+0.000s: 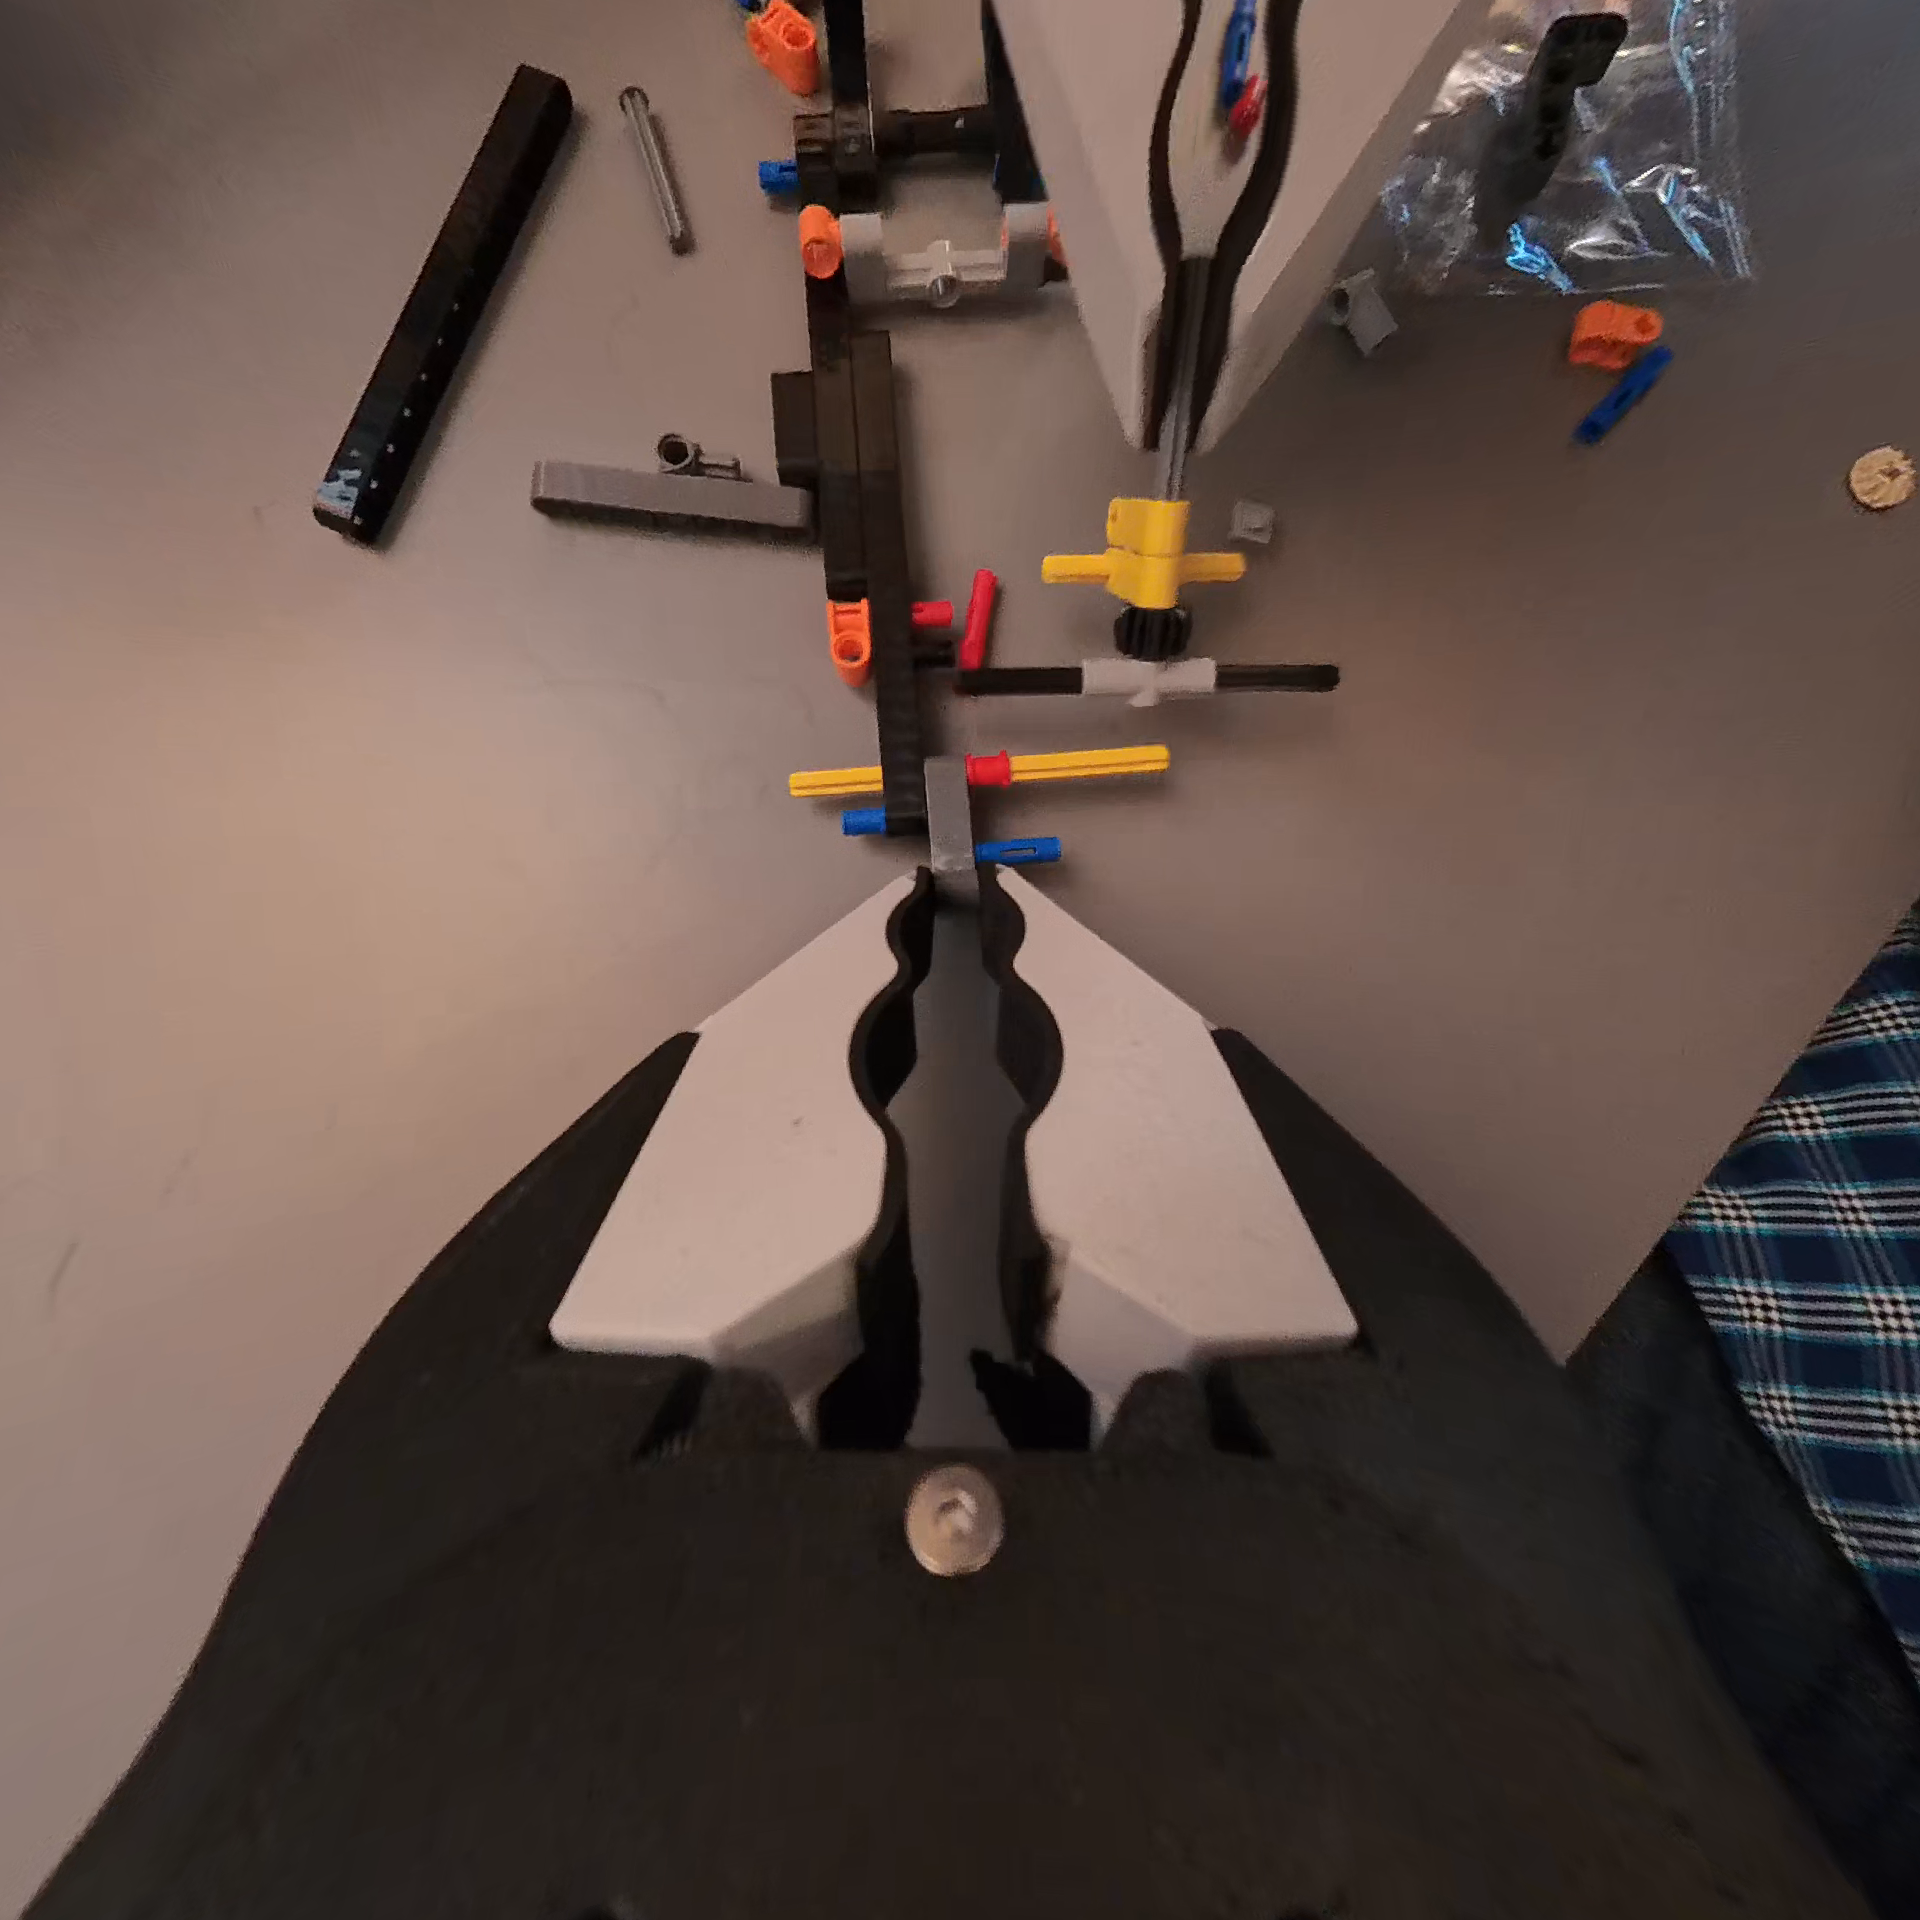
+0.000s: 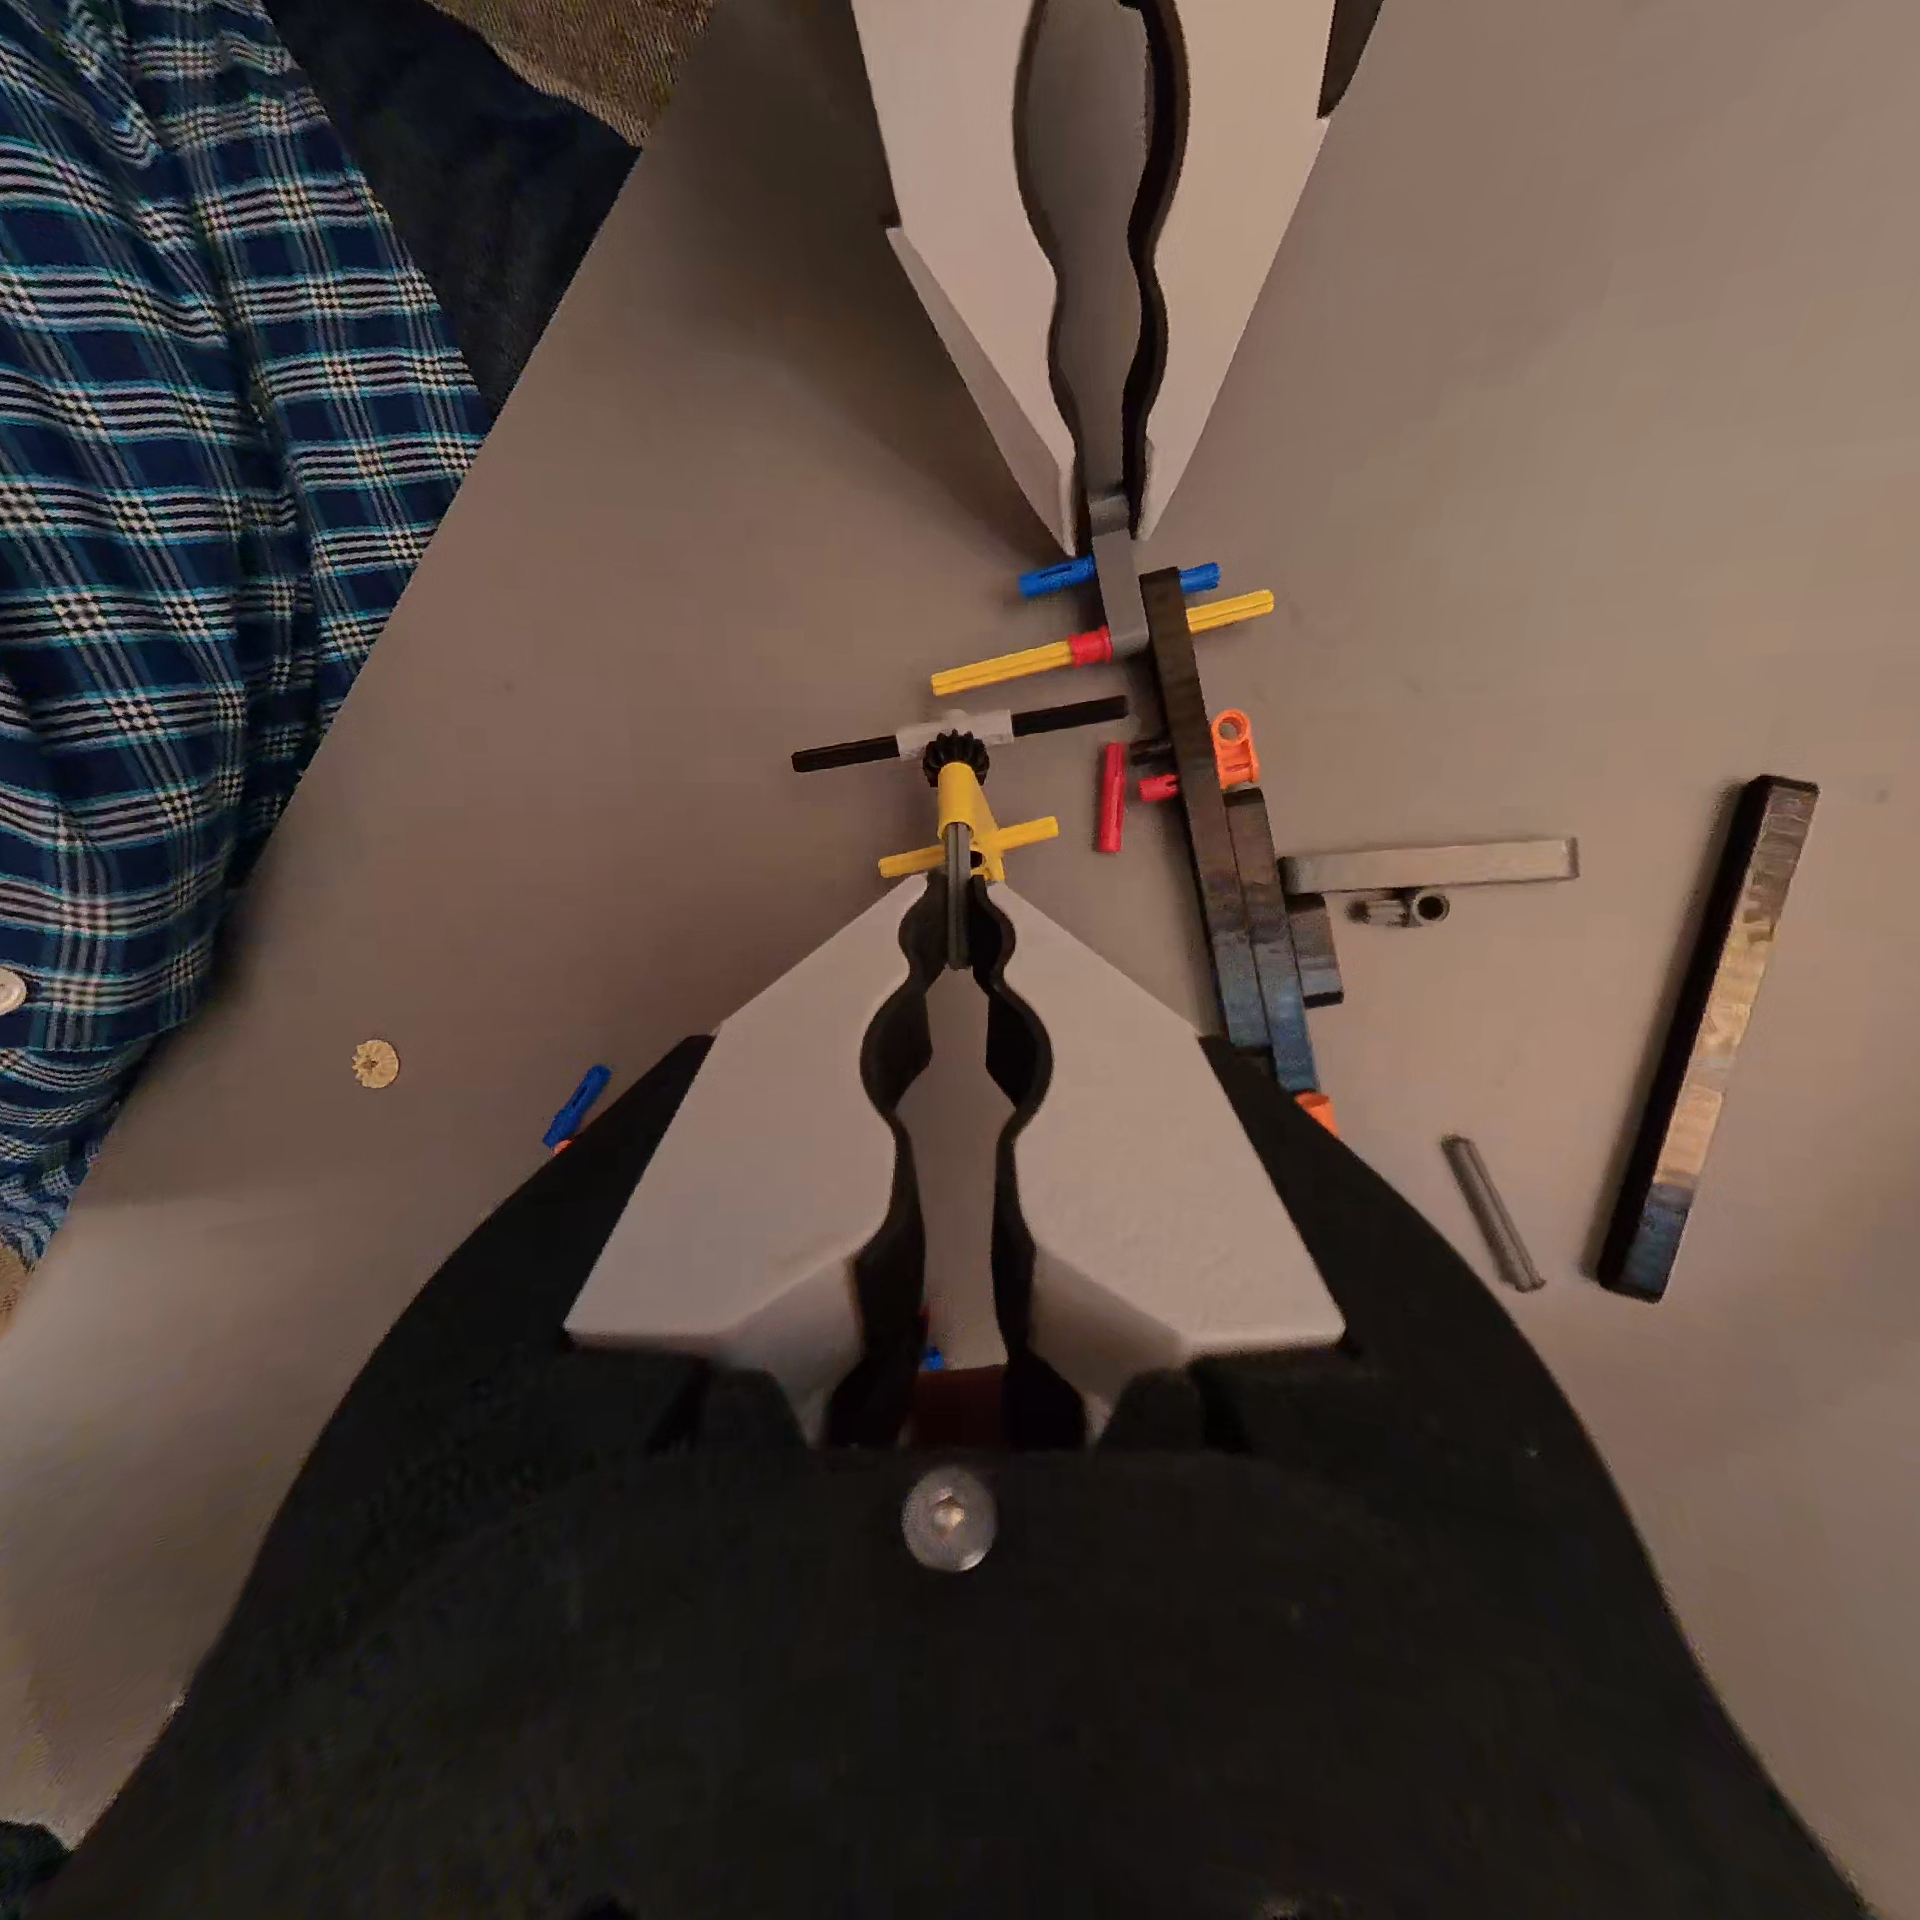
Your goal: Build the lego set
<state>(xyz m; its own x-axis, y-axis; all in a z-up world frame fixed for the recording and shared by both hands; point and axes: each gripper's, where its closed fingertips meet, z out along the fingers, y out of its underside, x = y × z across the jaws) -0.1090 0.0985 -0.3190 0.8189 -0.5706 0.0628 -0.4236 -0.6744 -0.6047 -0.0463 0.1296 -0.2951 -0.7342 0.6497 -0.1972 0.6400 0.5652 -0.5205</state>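
The lego assembly point(image 1: 896, 665), a long black beam frame with orange connectors, blue pins and a yellow cross axle point(image 1: 1081, 764) through its near end, lies flat on the grey table point(image 1: 312, 935). A short grey beam point(image 1: 951, 816) juts from that end, and the left gripper point(image 1: 954, 883) has its fingers closed tight on it. Just beside the frame sits a black axle with a light grey connector point(image 1: 1148, 681) at its middle. Touching that axle is a black bevel gear point(image 2: 948, 750) on the tip of a dark axle that runs through a yellow cross-shaped connector point(image 2: 966, 831); the right gripper point(image 2: 956, 914) pinches the dark axle's near end, jaws almost fully closed. A loose red pin point(image 1: 977, 618) lies between the frame and the gear. Farther out are a loose long black beam point(image 1: 447, 301), a grey axle point(image 1: 657, 168), a grey beam point(image 1: 665, 499) touching the frame's side, a clear bag of parts point(image 1: 1579, 156), an orange connector with a blue pin point(image 1: 1621, 395), and a small tan gear point(image 1: 1883, 478). A plaid sleeve point(image 2: 187, 416) borders the table.
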